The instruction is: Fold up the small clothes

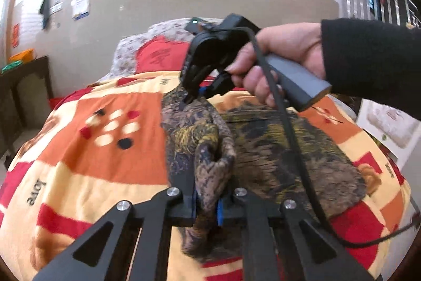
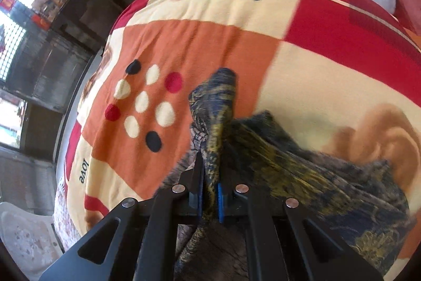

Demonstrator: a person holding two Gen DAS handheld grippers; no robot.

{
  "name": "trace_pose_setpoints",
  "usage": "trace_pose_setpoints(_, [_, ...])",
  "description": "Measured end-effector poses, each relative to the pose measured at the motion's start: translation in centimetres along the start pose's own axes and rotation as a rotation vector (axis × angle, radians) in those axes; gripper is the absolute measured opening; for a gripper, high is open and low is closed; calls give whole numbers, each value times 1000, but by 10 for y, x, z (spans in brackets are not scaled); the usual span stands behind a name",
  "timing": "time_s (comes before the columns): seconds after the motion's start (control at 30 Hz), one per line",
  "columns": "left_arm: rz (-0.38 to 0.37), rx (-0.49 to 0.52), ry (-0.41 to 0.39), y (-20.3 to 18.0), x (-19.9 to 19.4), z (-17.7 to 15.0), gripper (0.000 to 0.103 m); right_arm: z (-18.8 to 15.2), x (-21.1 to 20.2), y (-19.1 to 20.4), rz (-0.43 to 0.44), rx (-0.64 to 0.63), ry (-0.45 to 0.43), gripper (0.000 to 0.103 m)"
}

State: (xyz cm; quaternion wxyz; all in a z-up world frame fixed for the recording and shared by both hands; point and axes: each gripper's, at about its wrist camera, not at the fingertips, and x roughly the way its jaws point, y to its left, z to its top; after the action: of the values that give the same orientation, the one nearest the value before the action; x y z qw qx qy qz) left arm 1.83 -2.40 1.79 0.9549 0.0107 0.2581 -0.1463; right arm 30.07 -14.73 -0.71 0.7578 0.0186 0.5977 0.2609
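Soft, limp brown-and-yellow patterned garment (image 1: 276, 149) lies mid-frame on the orange-and-red blanket (image 1: 86, 149) covering the bed. My left claw (image 1: 208, 204) is clamped tight on a bunched edge, and my right claw (image 2: 209, 198) pinches another fold. It looks light and floppy, so I judge corners and hems the best holds.

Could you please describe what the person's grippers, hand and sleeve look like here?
Both grippers, left gripper and right gripper, are matte black linkages with silver pivot bolts and blue-padded fingers. The right one has a grey handle, a black cable, a bare hand and a black sleeve.
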Motion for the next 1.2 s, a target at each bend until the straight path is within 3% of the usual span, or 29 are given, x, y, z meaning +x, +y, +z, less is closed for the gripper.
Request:
trace_pose_setpoints(0.27, [-89, 86, -5, -60, 5, 11, 10, -24, -40, -43, -39, 33, -45, 21])
trace_pose_setpoints(0.73, [-281, 181, 46, -176, 24, 23, 10, -81, -107, -144, -184, 30, -33, 21])
trace_pose_setpoints(1.0, [-323, 213, 105, -222, 41, 13, 10, -100, -116, -165, -310, -76, -16, 21])
trace_pose_setpoints(1.2, [-342, 273, 213, -239, 58, -22, 14, -124, -94, -188, -359, -121, 7, 23])
